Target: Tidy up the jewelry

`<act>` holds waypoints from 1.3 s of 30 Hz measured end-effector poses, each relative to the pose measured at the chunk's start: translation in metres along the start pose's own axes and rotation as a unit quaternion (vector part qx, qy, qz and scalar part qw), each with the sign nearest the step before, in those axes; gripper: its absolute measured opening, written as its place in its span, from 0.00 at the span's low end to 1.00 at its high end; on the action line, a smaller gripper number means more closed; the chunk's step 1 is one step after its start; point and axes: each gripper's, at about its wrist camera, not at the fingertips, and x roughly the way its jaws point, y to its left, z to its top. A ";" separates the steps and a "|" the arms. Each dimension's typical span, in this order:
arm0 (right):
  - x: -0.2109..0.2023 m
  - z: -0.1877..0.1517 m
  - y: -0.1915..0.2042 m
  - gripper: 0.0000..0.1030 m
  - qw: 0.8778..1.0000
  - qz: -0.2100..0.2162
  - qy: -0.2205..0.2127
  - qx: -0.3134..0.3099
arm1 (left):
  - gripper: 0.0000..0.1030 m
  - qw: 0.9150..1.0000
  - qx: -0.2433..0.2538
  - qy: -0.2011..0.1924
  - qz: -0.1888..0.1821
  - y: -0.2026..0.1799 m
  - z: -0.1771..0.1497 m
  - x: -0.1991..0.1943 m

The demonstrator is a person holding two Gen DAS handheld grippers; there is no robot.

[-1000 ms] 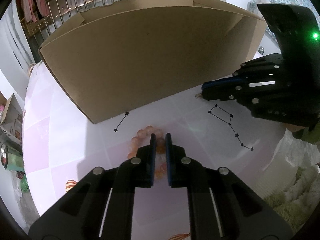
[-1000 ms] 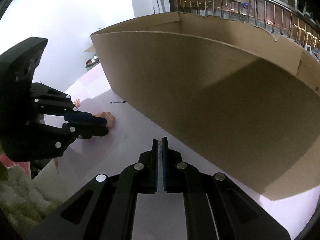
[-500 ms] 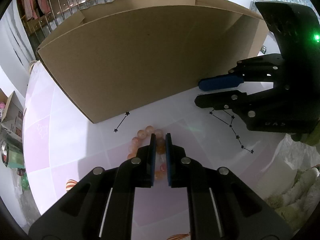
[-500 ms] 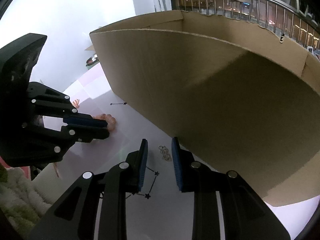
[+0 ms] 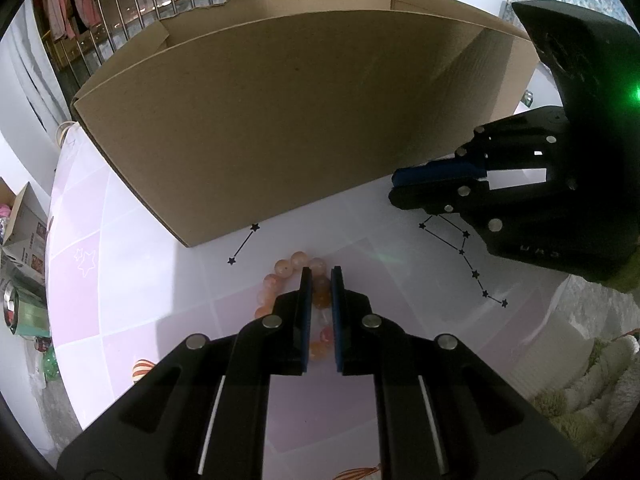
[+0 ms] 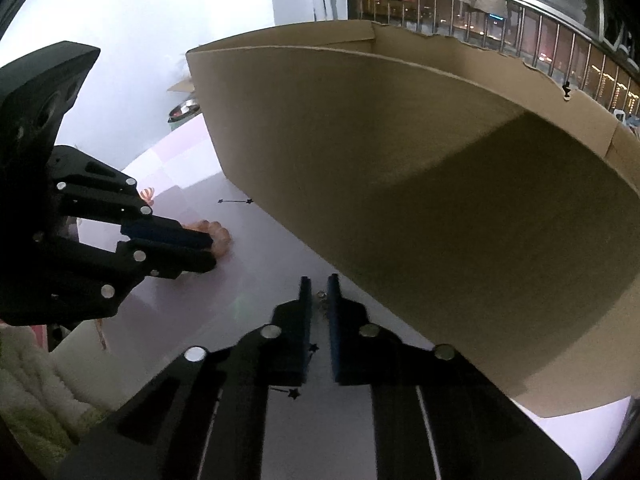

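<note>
Right gripper [image 6: 319,294] reclosed on small trinket [image 6: 320,294], orientation unclear

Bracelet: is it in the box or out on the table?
Out. The bracelet lies on the table in front of the box, with the left gripper shut on its beads.

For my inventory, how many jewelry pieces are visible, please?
2: a bead bracelet in the left gripper's jaws; a small metallic piece between the right gripper's jaws, just closed. The box may hide more.
</note>
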 end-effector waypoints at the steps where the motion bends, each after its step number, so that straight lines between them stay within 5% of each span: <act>1: 0.000 0.000 0.000 0.04 1.000 0.000 -0.001 0.001 | 0.08 1.000 0.000 0.000 0.000 0.000 0.000 0.000; 24: -0.061 0.001 -0.024 0.02 0.994 0.023 -0.068 0.083 | 0.08 0.999 -0.015 -0.034 -0.001 0.009 -0.005 -0.014; 28: -0.052 0.001 -0.019 0.03 0.996 0.028 -0.048 0.075 | 0.08 0.999 -0.018 -0.035 -0.001 0.011 -0.005 -0.015; 33: -0.027 -0.006 -0.013 0.19 0.997 0.017 -0.009 0.077 | 0.08 0.999 -0.024 -0.034 -0.003 0.010 -0.007 -0.012; 39: -0.006 -0.014 -0.004 0.19 0.997 -0.011 0.012 0.077 | 0.08 0.999 -0.028 -0.032 -0.006 0.014 -0.010 -0.009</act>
